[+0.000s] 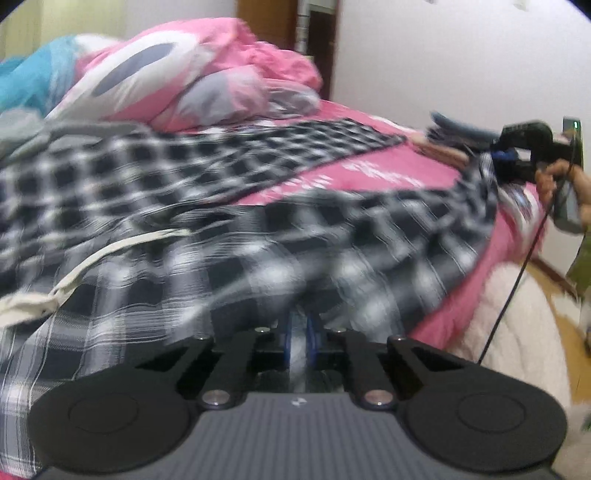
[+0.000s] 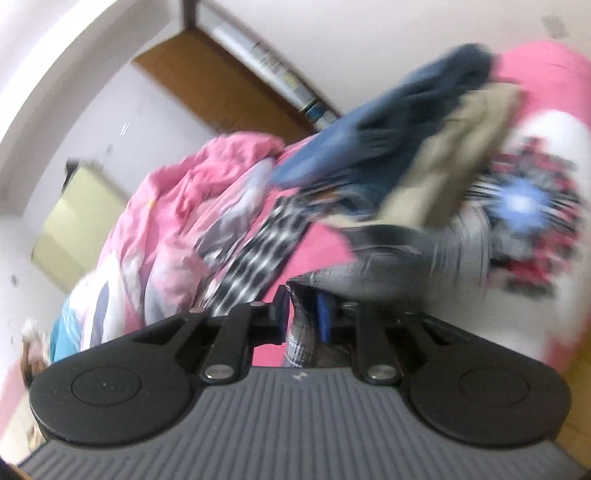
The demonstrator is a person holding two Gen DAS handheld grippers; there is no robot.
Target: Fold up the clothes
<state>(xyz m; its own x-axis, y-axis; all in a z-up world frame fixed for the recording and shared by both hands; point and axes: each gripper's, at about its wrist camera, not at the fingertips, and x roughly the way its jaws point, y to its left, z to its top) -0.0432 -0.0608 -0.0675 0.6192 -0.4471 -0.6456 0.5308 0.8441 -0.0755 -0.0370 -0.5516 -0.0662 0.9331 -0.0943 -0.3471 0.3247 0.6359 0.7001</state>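
Observation:
A black-and-white checked shirt [image 1: 155, 206] lies spread over the pink bed [image 1: 388, 170], blurred by motion. My left gripper [image 1: 301, 332] is shut on the shirt's near edge, cloth pinched between its blue pads. At the far right of the left wrist view, a hand holds my right gripper [image 1: 495, 157] at another edge of the shirt. In the right wrist view, tilted and blurred, my right gripper [image 2: 304, 314] is shut on a fold of the checked shirt [image 2: 301, 341], and a checked strip [image 2: 255, 254] runs away across the bed.
A rumpled pink quilt [image 1: 192, 74] is heaped at the bed's far side. Folded blue and beige clothes [image 2: 406, 140] are stacked on the bed by the right gripper. A white blanket [image 1: 517, 332] hangs over the bed's right edge above wooden floor. A wooden door [image 1: 314, 33] stands behind.

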